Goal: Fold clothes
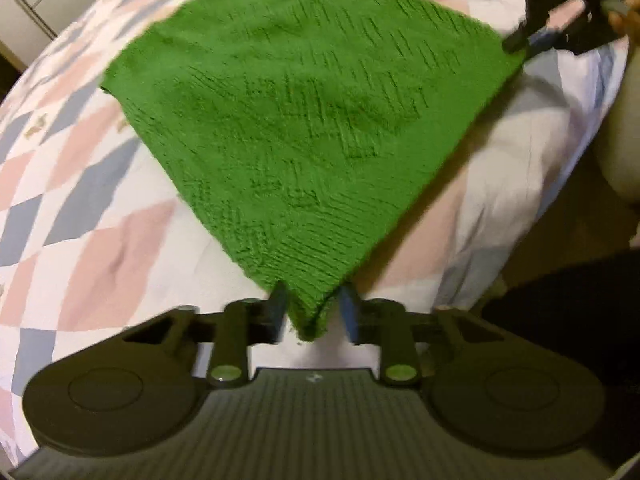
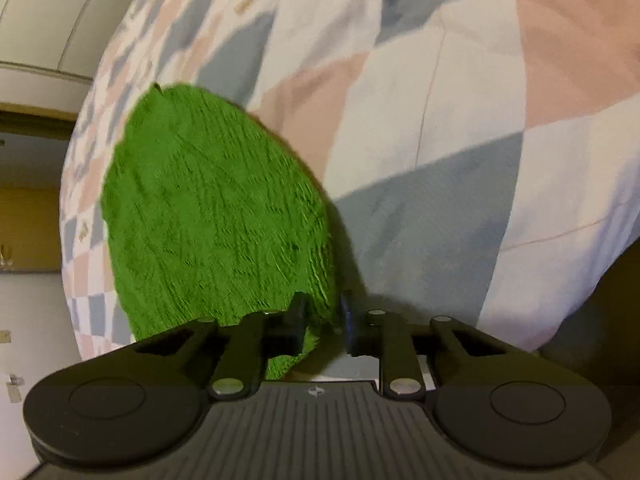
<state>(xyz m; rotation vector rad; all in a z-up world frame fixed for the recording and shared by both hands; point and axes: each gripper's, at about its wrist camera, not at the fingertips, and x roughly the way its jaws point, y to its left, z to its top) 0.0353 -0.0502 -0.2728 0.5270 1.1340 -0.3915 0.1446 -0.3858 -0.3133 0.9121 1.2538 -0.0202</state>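
- The green knitted garment lies spread on the bed, raised at two corners and stretched between them; its middle looks to rest on the quilt.
- A rounded notch, probably the neckline, shows at the far edge in the left wrist view. Both views are blurred, so finer detail of the knit cannot be read.
- The left gripper has its fingers closed on the near corner of the garment; the cloth bunches to a point between them and hangs a little below.
- The right gripper pinches another corner, with the knit folded thickly between its fingers. In the left wrist view it appears at the upper right, at the garment's outer corner, with part of a hand behind it.
- The quilt is a pink, grey and white diamond pattern, puffed and uneven, and it drops away at the bed's edge near both grippers.
- Judgement: this looks like the start of a fold, both corners being held for carrying over.
- Risk: the left hold is on very little cloth; a sharp pull could draw the corner free.
- Risk: the loose knit may stretch or sag between the holds, giving a crooked fold line.
- Risk: the soft quilt may drag with the garment and shift it toward the bed's edge.
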